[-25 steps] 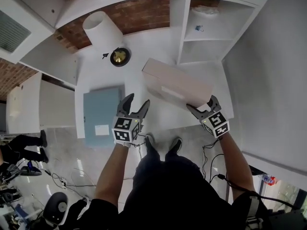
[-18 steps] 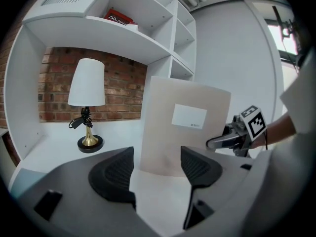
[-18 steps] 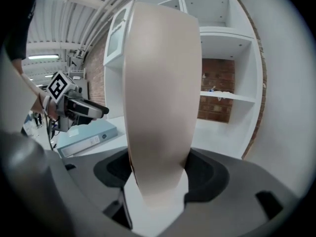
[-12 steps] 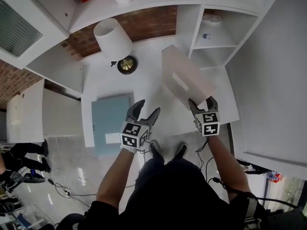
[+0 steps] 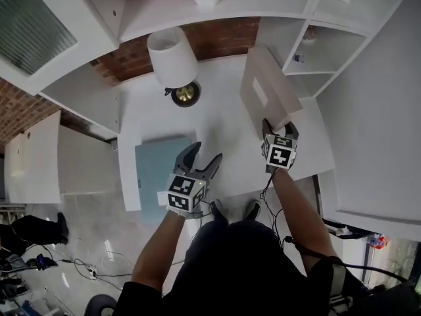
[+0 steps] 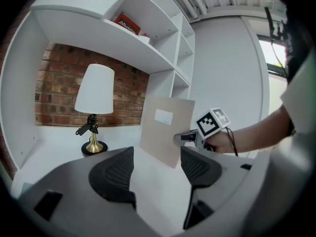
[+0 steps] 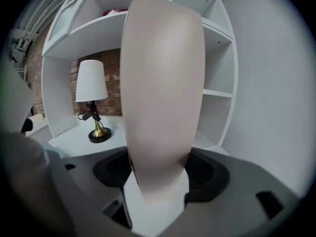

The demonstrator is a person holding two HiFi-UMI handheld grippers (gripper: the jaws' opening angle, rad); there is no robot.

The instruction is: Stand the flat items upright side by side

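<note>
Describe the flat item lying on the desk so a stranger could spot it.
Find the white desk with the lamp at its back. At its front left edge lies a blue-grey flat item. Unlike the beige item held in the right gripper, it lies flat.

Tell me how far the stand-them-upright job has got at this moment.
Done: nothing stands on its own yet. In hand: the right gripper is shut on the beige flat box, holding it on edge over the white desk. Left: set it down upright, then raise the blue-grey flat item, which lies flat at the desk's front left; the left gripper is open and empty beside it.
</note>
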